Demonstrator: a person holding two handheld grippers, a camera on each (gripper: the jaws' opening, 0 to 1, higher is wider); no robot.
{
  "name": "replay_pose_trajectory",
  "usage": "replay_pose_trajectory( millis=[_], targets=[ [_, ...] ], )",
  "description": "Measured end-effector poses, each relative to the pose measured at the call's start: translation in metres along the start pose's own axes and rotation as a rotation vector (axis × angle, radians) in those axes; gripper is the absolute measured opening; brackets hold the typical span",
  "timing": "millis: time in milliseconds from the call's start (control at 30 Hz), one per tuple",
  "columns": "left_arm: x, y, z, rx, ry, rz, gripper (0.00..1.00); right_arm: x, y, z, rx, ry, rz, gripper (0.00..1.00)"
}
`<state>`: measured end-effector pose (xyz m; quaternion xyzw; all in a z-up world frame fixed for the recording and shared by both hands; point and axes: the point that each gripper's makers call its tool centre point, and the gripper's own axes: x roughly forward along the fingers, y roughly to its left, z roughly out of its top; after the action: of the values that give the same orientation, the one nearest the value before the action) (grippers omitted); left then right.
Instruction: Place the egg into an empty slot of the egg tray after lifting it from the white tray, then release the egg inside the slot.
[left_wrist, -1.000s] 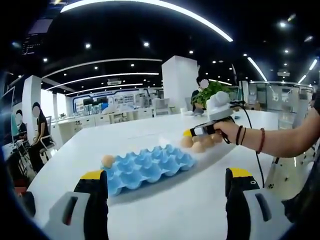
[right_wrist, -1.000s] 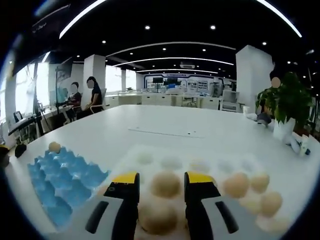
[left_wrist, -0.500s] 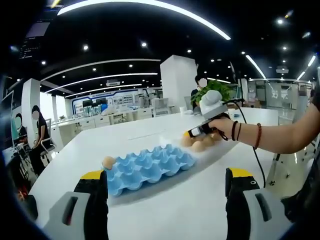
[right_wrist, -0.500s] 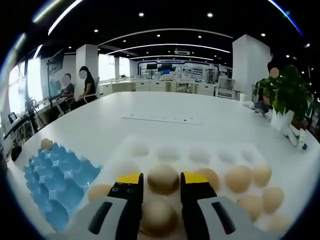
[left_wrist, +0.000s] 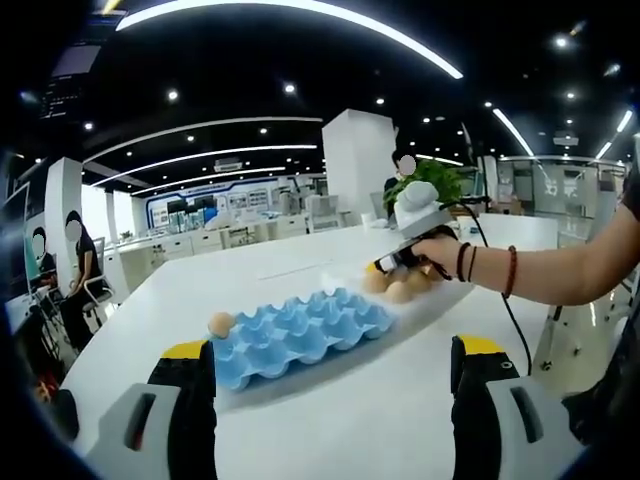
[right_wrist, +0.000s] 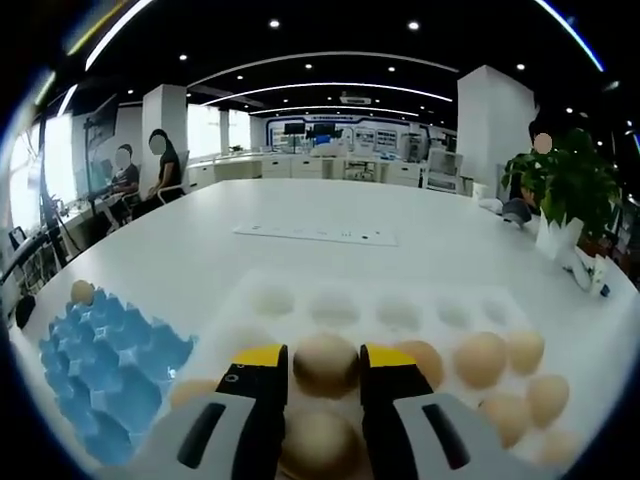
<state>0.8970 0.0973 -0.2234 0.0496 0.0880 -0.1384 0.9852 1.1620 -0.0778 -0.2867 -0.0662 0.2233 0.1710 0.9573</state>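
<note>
My right gripper (right_wrist: 325, 360) is shut on a tan egg (right_wrist: 325, 365) over the white tray (right_wrist: 345, 292), its yellow-tipped jaws touching both sides of the egg. Another egg (right_wrist: 318, 445) lies lower between the jaws, and several more eggs (right_wrist: 480, 358) sit in the tray's right part. The blue egg tray (right_wrist: 95, 365) lies to the left with one egg (right_wrist: 81, 291) at its far corner. In the left gripper view, the blue egg tray (left_wrist: 295, 335) holds that egg (left_wrist: 220, 323). A hand holds the right gripper (left_wrist: 395, 265) over the eggs beyond. My left gripper (left_wrist: 330, 395) is open above the table.
A long white table (right_wrist: 400, 215) carries both trays, with a thin paper strip (right_wrist: 315, 235) further out. A potted plant (right_wrist: 560, 190) stands at the right edge. People sit at desks (right_wrist: 160, 160) on the far left. A white pillar (left_wrist: 358, 165) rises behind the table.
The right jaws have narrowed onto the egg between their tips. In the left gripper view the hand with the right gripper has shifted a little left. The left jaws stay the same.
</note>
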Motion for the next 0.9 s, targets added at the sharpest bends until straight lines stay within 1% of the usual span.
replay_pose_trajectory(
  millis=[67, 100, 200, 400, 500, 700, 833, 900],
  targets=[
    [-0.001, 0.000, 0.001, -0.006, -0.005, -0.005, 1.00, 0.000, 0.000, 0.000, -0.003, -0.002, -0.002, 0.27],
    [-0.001, -0.001, 0.002, -0.008, -0.011, -0.009, 0.99, 0.000, -0.001, 0.000, 0.028, -0.004, -0.003, 0.27],
    [-0.002, 0.000, 0.002, -0.005, -0.007, -0.006, 0.99, 0.000, 0.000, 0.000, 0.021, -0.004, -0.005, 0.27],
    [-0.003, 0.003, 0.000, -0.004, -0.002, 0.002, 0.99, 0.001, 0.000, 0.002, 0.046, -0.007, -0.007, 0.26],
    [-0.002, 0.002, 0.002, -0.005, -0.009, 0.000, 0.99, 0.001, -0.001, 0.003, 0.050, -0.017, -0.012, 0.26],
    [-0.001, 0.003, 0.004, -0.011, -0.018, 0.002, 0.99, -0.002, 0.000, 0.010, 0.068, -0.070, -0.013, 0.26],
    [0.000, 0.004, 0.003, -0.009, -0.011, 0.003, 0.99, -0.008, -0.001, 0.024, 0.078, -0.133, -0.002, 0.26],
    [0.001, 0.004, 0.002, -0.007, -0.007, 0.004, 0.99, -0.010, -0.001, 0.027, 0.077, -0.139, 0.000, 0.26]
  ],
)
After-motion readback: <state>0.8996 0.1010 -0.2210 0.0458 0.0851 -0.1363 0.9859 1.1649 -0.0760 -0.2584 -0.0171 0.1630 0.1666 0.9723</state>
